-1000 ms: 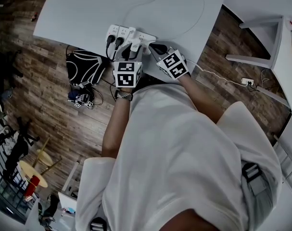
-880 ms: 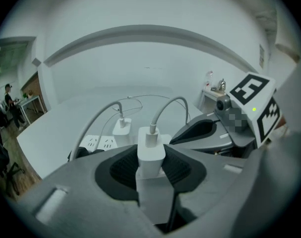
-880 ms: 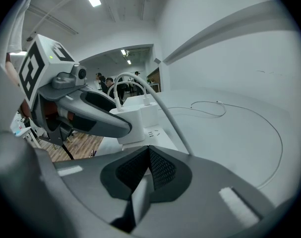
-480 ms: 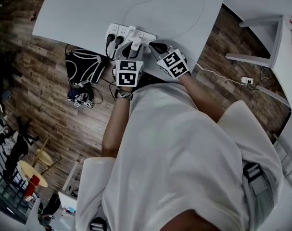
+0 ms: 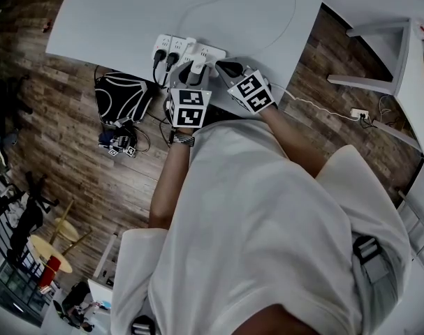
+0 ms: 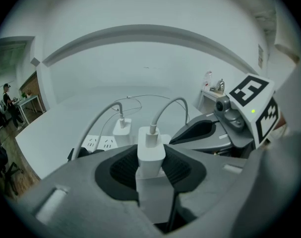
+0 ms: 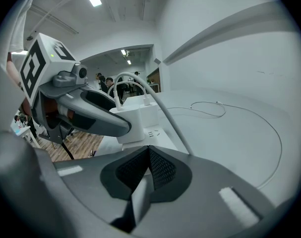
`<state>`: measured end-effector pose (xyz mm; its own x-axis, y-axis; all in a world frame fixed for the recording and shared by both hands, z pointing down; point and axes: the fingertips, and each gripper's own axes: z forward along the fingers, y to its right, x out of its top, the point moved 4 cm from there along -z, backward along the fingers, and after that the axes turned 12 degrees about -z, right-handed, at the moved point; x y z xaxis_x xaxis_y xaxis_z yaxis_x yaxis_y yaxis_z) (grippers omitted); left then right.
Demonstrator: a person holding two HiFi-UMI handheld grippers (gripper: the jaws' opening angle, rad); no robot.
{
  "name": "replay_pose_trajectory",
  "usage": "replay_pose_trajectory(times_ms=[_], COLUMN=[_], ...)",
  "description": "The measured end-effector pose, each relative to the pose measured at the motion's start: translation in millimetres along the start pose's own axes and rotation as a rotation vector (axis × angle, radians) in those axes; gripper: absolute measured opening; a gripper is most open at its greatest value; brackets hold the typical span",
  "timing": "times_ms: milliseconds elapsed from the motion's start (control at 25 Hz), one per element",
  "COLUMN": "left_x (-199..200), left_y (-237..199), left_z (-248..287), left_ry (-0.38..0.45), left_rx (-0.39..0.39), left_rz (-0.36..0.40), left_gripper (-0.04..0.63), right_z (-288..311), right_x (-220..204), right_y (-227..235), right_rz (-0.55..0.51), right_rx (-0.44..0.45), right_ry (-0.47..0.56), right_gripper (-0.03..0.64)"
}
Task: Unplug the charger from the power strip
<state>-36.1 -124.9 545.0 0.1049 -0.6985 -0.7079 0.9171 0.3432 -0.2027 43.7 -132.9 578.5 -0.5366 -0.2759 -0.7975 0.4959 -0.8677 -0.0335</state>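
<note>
The left gripper (image 6: 150,175) clamps the white charger (image 6: 151,150) at the power strip (image 5: 164,44). The right gripper (image 7: 149,167) sits beside it, jaws together, empty.

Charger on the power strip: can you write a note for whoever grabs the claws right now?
Left claw: shut on the white charger.
Right claw: shut and empty, by the end of the power strip.
The charger looks plugged into the strip, which lies on the table.
Done: the grip on the charger.
Left to do: pull the charger out, probably while steadying the strip.
</note>
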Motion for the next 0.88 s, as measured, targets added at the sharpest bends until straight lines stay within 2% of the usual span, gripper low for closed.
replay_pose_trajectory(times_ms=[120,280,360,440,560,680,760,880], left_x=[-0.4,0.4,0.0,0.1,0.0,0.2,0.2,-0.8], left_y=[-1.0,-5.5,-6.7,-6.2,-1.8,-0.2,-1.2,-5.7], left_z=[-1.0,-2.4,-2.3,-2.0,-2.1,-2.8,-2.9,-3.1], left_ry=[0.000,0.008,0.009,0.005,-0.001,0.000,0.001,0.006], left_rx=[0.005,-0.032,-0.044,-0.034,0.004,0.015,0.004,-0.027], left_rz=[0.001,-0.106,-0.133,-0.112,-0.031,-0.018,-0.046,-0.133], left_gripper=[0.143,0.143,0.143,0.143,0.143,0.143,0.143,0.143], right_z=[0.3,-0.6,-0.5,0.0,0.0,-1.0,-1.1,-0.6], right_x=[1.1,1.1,0.1,-0.1,-0.7,-0.3,-0.4,-0.5], right_y=[-1.1,-0.5,-0.5,-0.7,-1.0,-1.1,-0.9,-1.7], right_rz=[0.000,-0.001,0.000,0.001,0.001,-0.001,-0.002,0.000], right_rx=[0.000,-0.001,-0.001,0.000,0.001,0.000,0.000,0.002], right_ry=[-0.002,0.004,0.001,0.000,0.001,-0.003,-0.001,0.004], right_gripper=[0.002,0.002,0.002,0.002,0.002,0.002,0.002,0.002])
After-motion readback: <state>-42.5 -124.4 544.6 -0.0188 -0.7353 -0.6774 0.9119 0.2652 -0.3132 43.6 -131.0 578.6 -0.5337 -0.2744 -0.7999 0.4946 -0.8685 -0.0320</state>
